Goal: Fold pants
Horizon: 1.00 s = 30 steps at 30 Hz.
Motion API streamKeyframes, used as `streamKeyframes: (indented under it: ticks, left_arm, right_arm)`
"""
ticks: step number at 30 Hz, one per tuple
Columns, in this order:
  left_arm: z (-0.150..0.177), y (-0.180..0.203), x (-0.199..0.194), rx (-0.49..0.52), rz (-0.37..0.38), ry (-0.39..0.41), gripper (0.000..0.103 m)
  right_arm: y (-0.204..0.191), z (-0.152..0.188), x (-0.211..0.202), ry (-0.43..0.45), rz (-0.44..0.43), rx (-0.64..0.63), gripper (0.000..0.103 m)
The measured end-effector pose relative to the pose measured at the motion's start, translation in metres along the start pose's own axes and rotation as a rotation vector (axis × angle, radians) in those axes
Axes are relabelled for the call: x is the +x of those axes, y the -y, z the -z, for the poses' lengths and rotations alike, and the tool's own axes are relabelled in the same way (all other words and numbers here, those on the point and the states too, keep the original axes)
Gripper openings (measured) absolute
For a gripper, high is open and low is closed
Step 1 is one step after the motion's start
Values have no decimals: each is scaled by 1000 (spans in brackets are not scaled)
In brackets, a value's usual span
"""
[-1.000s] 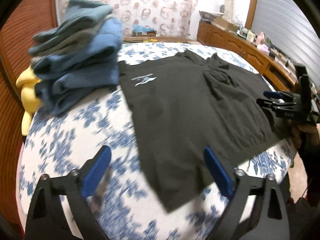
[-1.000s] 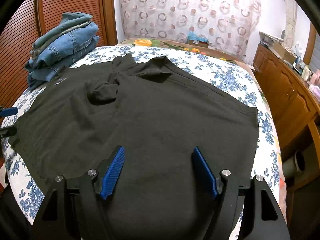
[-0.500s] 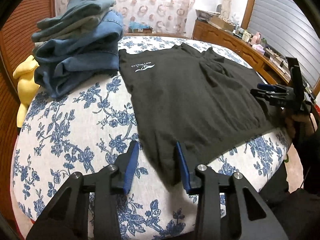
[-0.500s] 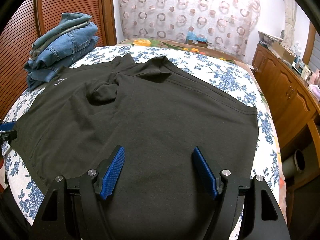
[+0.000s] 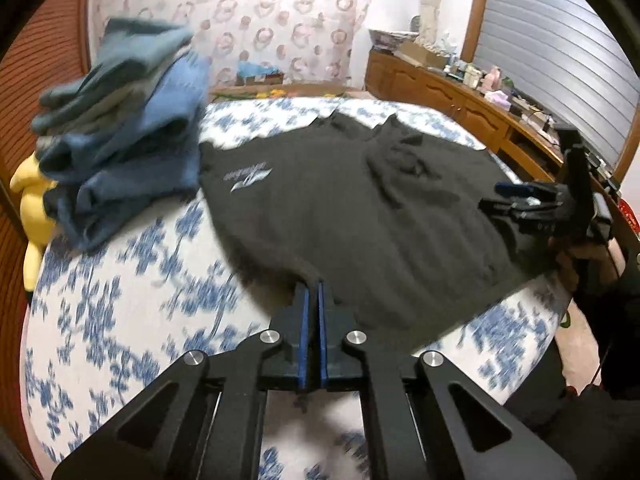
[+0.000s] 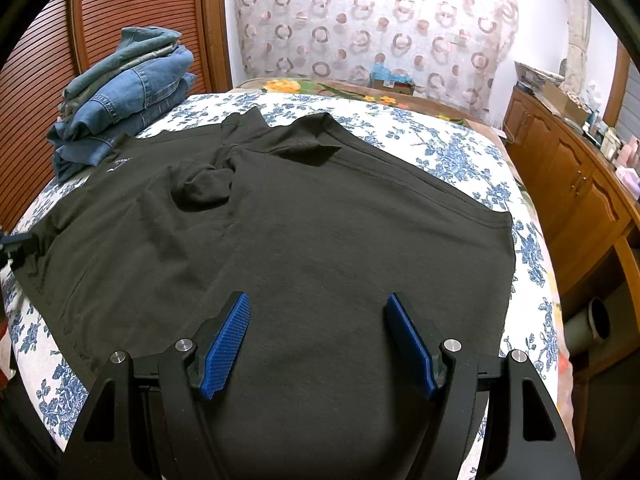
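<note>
Dark pants [image 6: 320, 240] lie spread flat on a bed with a blue floral cover [image 6: 460, 152]; they also show in the left wrist view [image 5: 360, 216], with a white logo near their far left corner. My left gripper [image 5: 312, 292] is shut on the near edge of the pants at their left corner. My right gripper [image 6: 318, 320] is open, its blue pads just above the near part of the pants. It also shows in the left wrist view [image 5: 516, 200], at the right edge of the pants.
A stack of folded jeans [image 6: 124, 92] sits at the bed's far left corner, also in the left wrist view [image 5: 124, 136], with a yellow soft toy [image 5: 32, 204] beside it. A wooden sideboard [image 6: 580, 184] runs along the right. A wooden wardrobe [image 6: 132, 12] stands behind the jeans.
My left gripper went from wide open to shut on the near left edge of the pants. The right gripper stayed open and still.
</note>
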<state>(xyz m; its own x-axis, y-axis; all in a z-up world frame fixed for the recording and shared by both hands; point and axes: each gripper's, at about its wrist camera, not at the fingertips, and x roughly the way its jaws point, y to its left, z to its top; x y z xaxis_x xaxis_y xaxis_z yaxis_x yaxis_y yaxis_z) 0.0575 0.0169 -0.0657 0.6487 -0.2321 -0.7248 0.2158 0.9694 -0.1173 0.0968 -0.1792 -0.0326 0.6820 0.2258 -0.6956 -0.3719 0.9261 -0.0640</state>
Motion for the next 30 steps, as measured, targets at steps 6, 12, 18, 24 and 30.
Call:
streamKeyframes:
  ticks: [6, 12, 18, 24, 30]
  left_arm:
    - [-34, 26, -1, 64, 45, 48, 5]
    - [-69, 56, 6, 122, 98, 73, 5]
    - [-86, 81, 6, 151, 140, 84, 5]
    - [-78, 84, 7, 148, 151, 63, 8]
    - [-73, 73, -2, 122, 116, 91, 52]
  right_arm:
    - [1, 0, -1, 10, 3, 11, 73]
    - [2, 2, 0, 16, 5, 22, 73]
    - [2, 2, 0, 19, 7, 30, 73]
    - [2, 3, 0, 20, 7, 33, 73]
    - [3, 3, -2, 32, 17, 37, 73]
